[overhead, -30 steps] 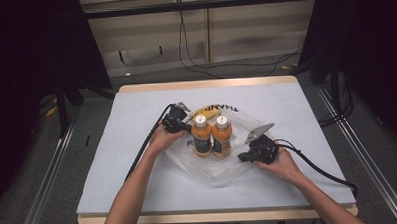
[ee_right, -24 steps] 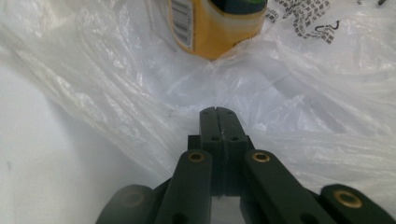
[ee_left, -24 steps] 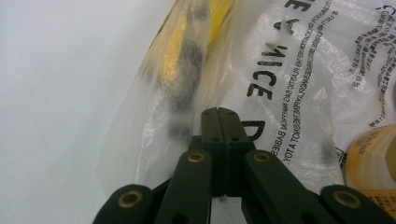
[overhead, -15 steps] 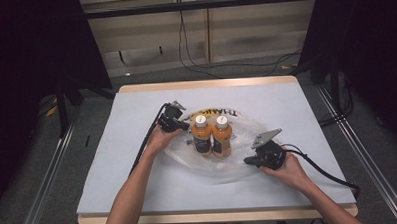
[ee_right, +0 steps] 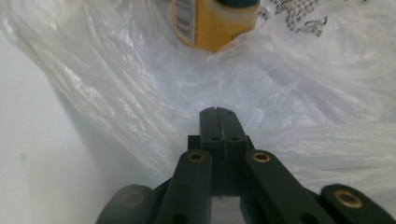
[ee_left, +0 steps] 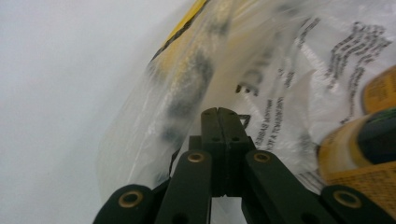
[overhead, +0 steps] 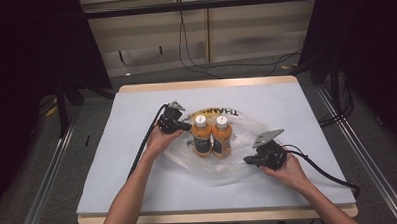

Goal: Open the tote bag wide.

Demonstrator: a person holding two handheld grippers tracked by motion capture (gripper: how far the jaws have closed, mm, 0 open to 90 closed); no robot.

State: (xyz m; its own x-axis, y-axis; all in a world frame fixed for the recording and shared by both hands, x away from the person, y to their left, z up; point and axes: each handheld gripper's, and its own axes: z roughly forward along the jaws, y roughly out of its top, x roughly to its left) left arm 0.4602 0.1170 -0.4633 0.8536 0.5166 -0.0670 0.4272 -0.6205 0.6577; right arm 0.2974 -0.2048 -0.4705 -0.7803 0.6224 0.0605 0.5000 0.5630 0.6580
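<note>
Two orange drink bottles with white caps stand side by side in a clear plastic bag with yellow and black print, spread on the table's middle. My left gripper is at the bag's left rim beside the bottles. In the left gripper view its jaws are pressed together, shut on the bag film, with a bottle at the right. My right gripper is at the bag's near right edge. Its jaws are shut on the bag film, and a bottle stands beyond.
A pale cover lies over the table, whose wooden edge shows at the front and back. A cable trails from the right gripper toward the table's right front corner. Metal rails and floor cables lie around the table.
My right gripper has moved right and toward the table's front, and the bag has stretched out that way. The left gripper has stayed at the bag's left rim.
</note>
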